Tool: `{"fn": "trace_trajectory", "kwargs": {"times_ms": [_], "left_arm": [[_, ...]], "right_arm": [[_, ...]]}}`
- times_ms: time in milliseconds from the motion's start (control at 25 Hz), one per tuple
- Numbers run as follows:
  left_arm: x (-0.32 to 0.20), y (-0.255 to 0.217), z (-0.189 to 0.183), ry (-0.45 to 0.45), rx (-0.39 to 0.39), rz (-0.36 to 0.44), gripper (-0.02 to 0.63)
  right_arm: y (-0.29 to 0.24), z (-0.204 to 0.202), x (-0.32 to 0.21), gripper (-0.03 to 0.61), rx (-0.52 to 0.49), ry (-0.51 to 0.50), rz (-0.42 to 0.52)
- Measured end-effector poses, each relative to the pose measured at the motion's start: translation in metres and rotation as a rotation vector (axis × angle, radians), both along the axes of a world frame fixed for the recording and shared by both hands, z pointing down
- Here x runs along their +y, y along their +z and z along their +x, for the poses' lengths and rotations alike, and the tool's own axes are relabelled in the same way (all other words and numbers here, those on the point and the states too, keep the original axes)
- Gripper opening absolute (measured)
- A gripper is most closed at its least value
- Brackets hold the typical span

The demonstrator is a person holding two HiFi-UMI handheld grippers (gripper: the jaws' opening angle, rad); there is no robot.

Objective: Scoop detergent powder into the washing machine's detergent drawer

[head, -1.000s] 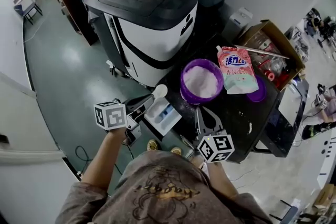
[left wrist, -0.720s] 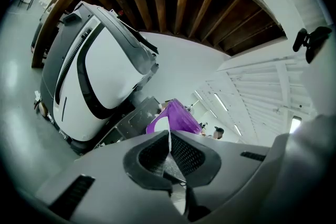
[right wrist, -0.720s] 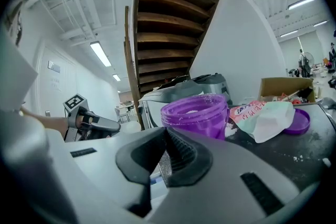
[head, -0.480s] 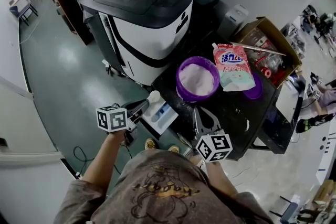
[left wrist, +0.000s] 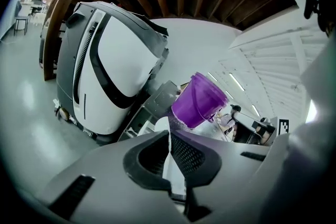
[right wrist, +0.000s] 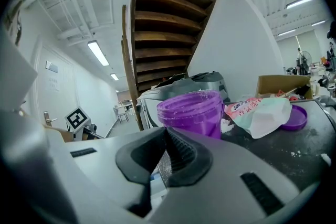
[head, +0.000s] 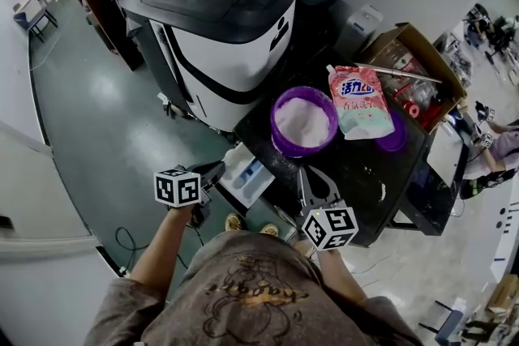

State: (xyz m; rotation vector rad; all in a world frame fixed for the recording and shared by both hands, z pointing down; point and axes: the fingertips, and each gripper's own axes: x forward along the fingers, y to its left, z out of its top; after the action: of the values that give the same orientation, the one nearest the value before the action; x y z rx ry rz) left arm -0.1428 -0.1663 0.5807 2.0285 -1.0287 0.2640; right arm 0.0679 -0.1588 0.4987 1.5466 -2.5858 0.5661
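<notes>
A purple tub [head: 302,122] of white powder stands on the black table [head: 357,174]; it also shows as the purple tub [left wrist: 199,99] and the purple tub [right wrist: 191,110]. The white detergent drawer [head: 247,173] with a blue insert lies at the table's left corner. My left gripper [head: 216,172] is at the drawer's near end, shut on the thin white scoop handle [left wrist: 173,170]. The scoop's bowl is hard to tell from the white drawer. My right gripper [head: 315,181] hovers over the table just in front of the tub, jaws shut with nothing between them [right wrist: 165,136].
The washing machine [head: 219,28] stands behind the table, its white front [left wrist: 113,65] at the left. A detergent pouch [head: 359,103] lies right of the tub, with a purple lid [head: 395,140] beside it. A cardboard box [head: 413,65] sits at the back right.
My left gripper has drawn the scoop back and down from near the tub's rim to over the drawer. The right gripper has stayed put.
</notes>
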Motion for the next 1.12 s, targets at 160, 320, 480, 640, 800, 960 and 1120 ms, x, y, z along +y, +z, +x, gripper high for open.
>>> {"fn": "trace_trajectory", "kwargs": {"times_ms": [160,320,480,640,800,960,1120], "left_arm": [[0.002,0.014,-0.006,-0.004,-0.062,-0.012,0.025],[0.005,0.022,-0.005,0.018,-0.148,-0.007,0.025],[0.007,0.028,-0.004,0.058,-0.254,0.006,0.025],[0.007,0.032,-0.003,0.102,-0.333,0.026,0.025],[0.009,0.035,0.002,0.154,-0.402,0.046,0.025],[0.009,0.039,0.006,0.21,-0.488,0.075,0.025],[0.009,0.042,0.009,0.239,-0.535,0.093,0.025]], "right_arm": [[0.003,-0.002,0.0,0.002,-0.004,0.0,-0.005],[0.004,-0.002,0.001,0.002,-0.007,-0.002,-0.009],[0.004,-0.002,0.002,0.002,-0.011,-0.002,-0.009],[0.004,-0.003,0.001,0.002,-0.013,0.0,-0.01],[0.004,-0.002,0.002,0.002,-0.016,0.0,-0.01],[0.006,-0.001,0.002,0.002,-0.018,0.004,-0.013],[0.007,0.0,0.004,0.002,-0.021,0.007,-0.014]]}}
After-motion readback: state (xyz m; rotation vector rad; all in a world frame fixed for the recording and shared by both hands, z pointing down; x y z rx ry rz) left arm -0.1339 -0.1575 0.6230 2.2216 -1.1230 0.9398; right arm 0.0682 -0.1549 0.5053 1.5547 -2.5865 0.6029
